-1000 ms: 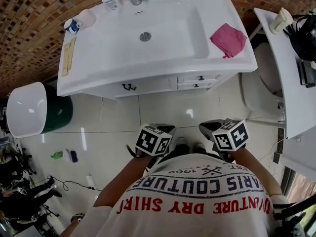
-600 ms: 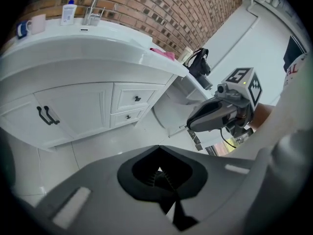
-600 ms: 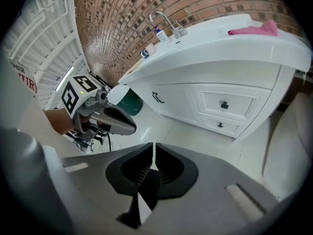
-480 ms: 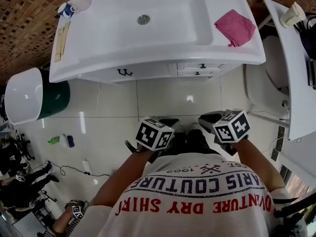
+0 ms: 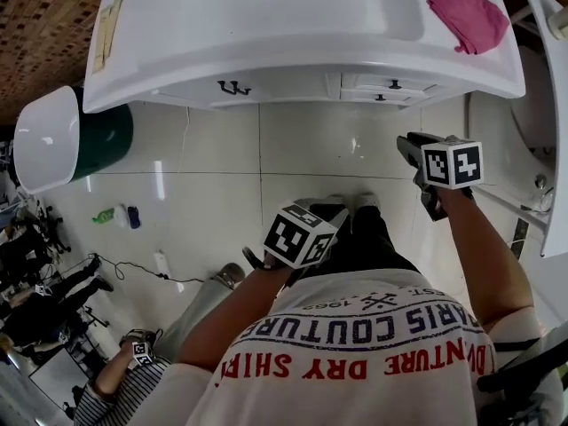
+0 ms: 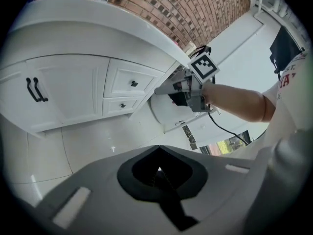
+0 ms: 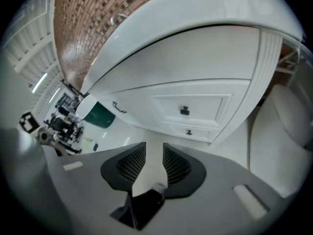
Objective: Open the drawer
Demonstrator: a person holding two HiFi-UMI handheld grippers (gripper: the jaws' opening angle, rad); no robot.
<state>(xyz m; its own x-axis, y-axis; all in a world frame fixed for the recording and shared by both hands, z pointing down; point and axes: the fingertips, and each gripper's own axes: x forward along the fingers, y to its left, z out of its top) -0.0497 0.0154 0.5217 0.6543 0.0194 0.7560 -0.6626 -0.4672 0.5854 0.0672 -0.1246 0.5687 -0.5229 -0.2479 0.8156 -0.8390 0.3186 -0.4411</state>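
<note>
The white vanity point(image 5: 293, 56) has two small drawers under its right end, each with a dark knob. The upper drawer point(image 5: 390, 83) point(image 7: 184, 111) point(image 6: 132, 83) sits above the lower one point(image 5: 380, 98) point(image 7: 189, 131) point(image 6: 122, 105); both look closed. My right gripper point(image 5: 415, 149) point(image 7: 154, 153) is held out in front of the drawers, short of the knobs. Its jaws are opening with nothing between them. My left gripper point(image 5: 330, 209) point(image 6: 159, 169) hangs lower and nearer my body, shut and empty. The left gripper view shows the right gripper point(image 6: 183, 88) from the side.
A pair of dark door handles point(image 5: 232, 87) is on the cabinet left of the drawers. A pink cloth point(image 5: 468, 14) lies on the counter. A white-lidded green bin point(image 5: 53, 140) stands at the left, a toilet point(image 5: 532, 118) at the right. People sit at the lower left.
My right gripper has reached forward toward the drawers and its jaws have parted. The left gripper has barely shifted. The vanity has slid up the head view as I bend lower.
</note>
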